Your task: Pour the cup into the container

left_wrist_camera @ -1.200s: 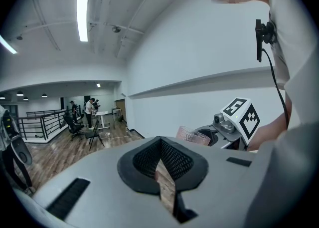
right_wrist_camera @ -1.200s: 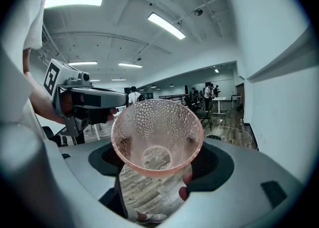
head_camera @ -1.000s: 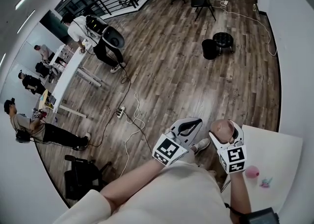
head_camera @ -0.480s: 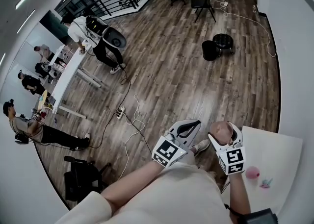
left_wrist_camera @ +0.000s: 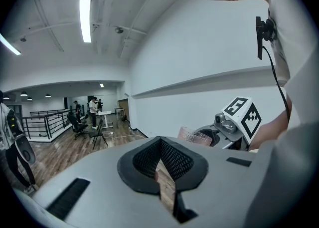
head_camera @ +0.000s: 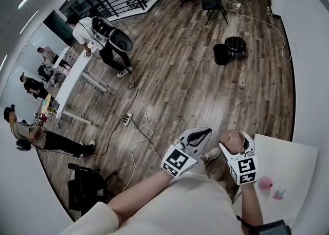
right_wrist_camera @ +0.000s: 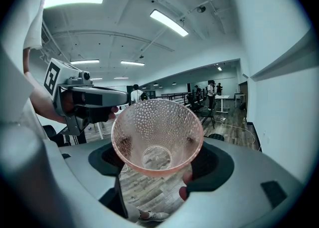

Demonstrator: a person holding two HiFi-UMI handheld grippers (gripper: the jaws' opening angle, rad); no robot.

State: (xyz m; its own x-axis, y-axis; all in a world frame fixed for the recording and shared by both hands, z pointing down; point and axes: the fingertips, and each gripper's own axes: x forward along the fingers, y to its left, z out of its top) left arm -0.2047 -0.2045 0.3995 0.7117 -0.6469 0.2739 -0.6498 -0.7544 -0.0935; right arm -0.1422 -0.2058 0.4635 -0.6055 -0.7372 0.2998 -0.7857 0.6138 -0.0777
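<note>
Right gripper (right_wrist_camera: pixel 157 147) gripping pink dimpled cup (right_wrist_camera: pixel 157 119) — jaws clamping its sides, open mouth facing gripper's camera. Left gripper (left_wrist_camera: pixel 162 174) hovering just beside right one, jaws pressing together, nothing between. Both hanging over wood floor (head_camera: pixel 169 90), near white table (head_camera: pixel 290 159) — small pink item (head_camera: pixel 264 182) sitting on it.

A brown plank floor (head_camera: pixel 175 85) is seen across the room. A long white table (head_camera: pixel 72 82) is set at the left, with one person (head_camera: pixel 97 31) bent over its far end. A second person (head_camera: pixel 32 87) and a third person (head_camera: pixel 36 135) are seen near the left edge. A power strip (head_camera: pixel 126 118) is laid on the floor with cables trailing from it. A black stool (head_camera: pixel 236 43) and a black bin (head_camera: pixel 221 54) are stood side by side, and a folding chair (head_camera: pixel 215 3) is placed beyond them.
</note>
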